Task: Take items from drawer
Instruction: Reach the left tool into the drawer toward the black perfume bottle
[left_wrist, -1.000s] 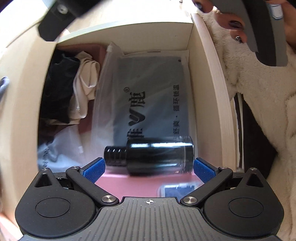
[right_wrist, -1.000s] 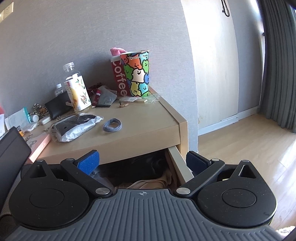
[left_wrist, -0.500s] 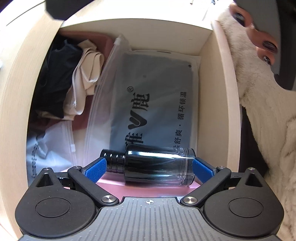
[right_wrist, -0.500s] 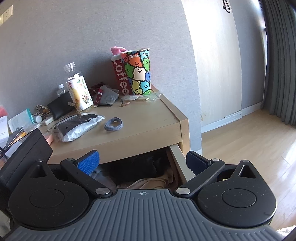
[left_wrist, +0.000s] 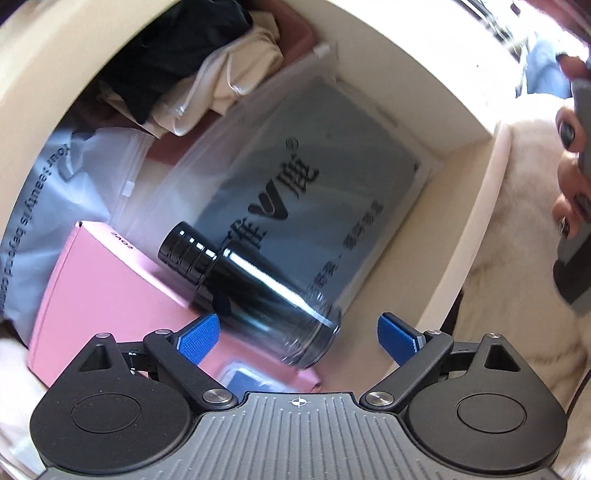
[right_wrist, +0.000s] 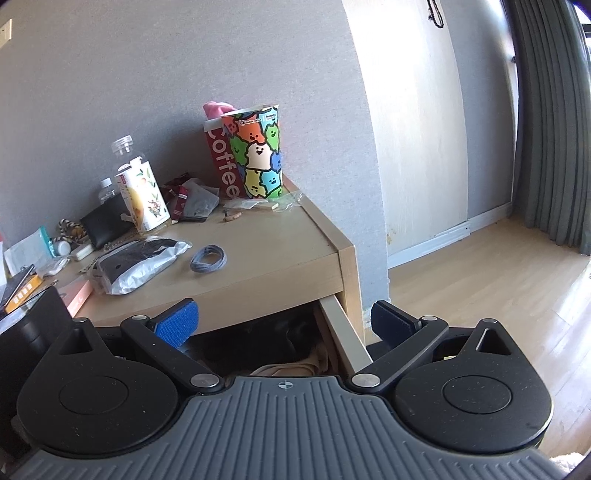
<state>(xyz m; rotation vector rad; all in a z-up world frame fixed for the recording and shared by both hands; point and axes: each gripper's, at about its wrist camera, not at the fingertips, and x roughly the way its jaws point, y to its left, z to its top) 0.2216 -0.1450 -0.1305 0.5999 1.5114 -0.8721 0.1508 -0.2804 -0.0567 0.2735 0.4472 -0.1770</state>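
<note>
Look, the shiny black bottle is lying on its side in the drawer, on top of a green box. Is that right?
Almost. The black bottle does lie on its side in the drawer, but the box under it is pink, not green. Its far side rests on a grey packet in a clear bag. The left wrist view shows this, with the left gripper open around the bottle.

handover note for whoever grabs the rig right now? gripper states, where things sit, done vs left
Left gripper: open, over the drawer, holding nothing.
Black bottle: lying tilted on the pink box and grey zip bag, base between the open pads, ungripped.
Right gripper: open, empty, facing the desk above the open drawer.
Done: drawer open.
Left: grip the bottle, lift it out, likely onto the desk; then other items.
</note>
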